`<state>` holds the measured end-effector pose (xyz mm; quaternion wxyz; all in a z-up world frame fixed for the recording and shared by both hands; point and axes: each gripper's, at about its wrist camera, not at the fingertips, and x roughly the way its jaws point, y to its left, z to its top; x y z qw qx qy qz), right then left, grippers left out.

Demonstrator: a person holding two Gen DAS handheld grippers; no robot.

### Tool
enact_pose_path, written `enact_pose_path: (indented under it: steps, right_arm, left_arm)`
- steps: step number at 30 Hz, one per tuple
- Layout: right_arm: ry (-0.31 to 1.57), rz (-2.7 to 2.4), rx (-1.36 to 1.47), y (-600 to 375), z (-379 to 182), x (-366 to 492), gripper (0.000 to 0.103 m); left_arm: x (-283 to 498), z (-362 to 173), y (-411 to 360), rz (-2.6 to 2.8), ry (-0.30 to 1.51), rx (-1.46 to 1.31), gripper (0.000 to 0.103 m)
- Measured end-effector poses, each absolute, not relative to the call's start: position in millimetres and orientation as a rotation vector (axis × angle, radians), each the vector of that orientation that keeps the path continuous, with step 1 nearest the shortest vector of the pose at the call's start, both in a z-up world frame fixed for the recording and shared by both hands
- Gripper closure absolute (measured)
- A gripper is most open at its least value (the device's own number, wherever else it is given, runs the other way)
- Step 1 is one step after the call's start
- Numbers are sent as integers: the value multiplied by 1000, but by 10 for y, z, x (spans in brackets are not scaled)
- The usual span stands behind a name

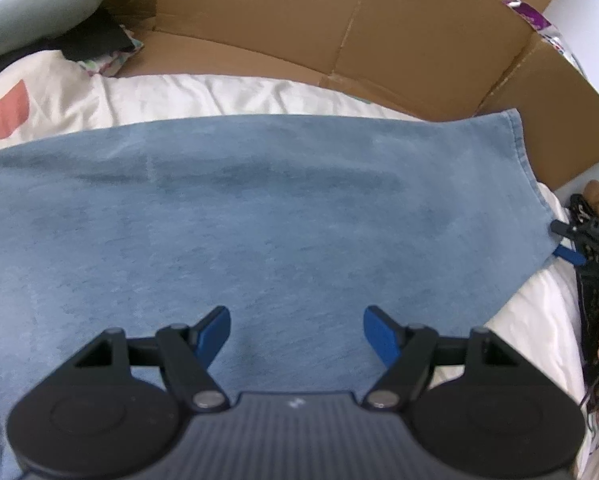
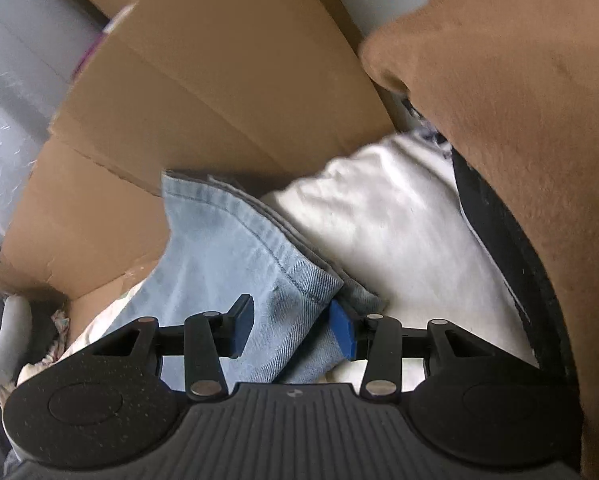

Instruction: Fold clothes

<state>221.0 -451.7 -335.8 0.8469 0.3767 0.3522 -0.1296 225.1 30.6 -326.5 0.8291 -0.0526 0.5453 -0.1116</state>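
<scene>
Between the right gripper's (image 2: 293,330) fingers lies the blue garment's (image 2: 227,248) hemmed corner.

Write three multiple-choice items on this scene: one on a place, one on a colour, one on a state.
1. Relative to the blue garment, the cardboard stands: A. on it B. behind it C. under it
2. The bedding beneath the garment is: A. black B. green C. white
3. The left claw is: A. open, empty B. shut on the garment C. shut on cardboard
B, the cardboard rises beyond the garment's far edge; C, white shows round the cloth; A, its pads stand apart with nothing between.
</scene>
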Motion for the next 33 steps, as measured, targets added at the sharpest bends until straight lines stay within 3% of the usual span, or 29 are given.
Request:
enact_pose_path:
  steps: [5, 6, 8, 11, 22, 25, 29, 33]
  right_arm:
    - [752, -258, 852, -4534, -3483, 2247, 55]
    - [751, -260, 849, -4540, -3493, 2256, 61]
    - [750, -280, 833, -4548, -3479, 2262, 91]
    - [728, -284, 833, -4568, -3440, 2214, 96]
    - [717, -322, 784, -4537, -3310, 2084, 98]
    - [719, -364, 773, -4528, -3289, 2073, 98]
    - [745, -388, 774, -4504, -3378, 2116, 98]
    - [742, -362, 834, -4569, -3421, 2117, 89]
  left_arm:
    - [2268, -3263, 210, -268, 1148, -93, 27]
    - [2267, -3263, 186, -277, 1147, -89, 27]
    - [2258, -3262, 134, -294, 1143, -76, 27]
    - [2250, -3260, 69, -316, 1141, -61, 27]
    - [2210, -3276, -37, -377, 1127, -23, 27]
    - [2200, -3285, -143, -418, 1112, 31, 21]
    - [2214, -3314, -328, -481, 1094, 126, 21]
    - [2187, -3338, -575, -559, 1079, 232, 20]
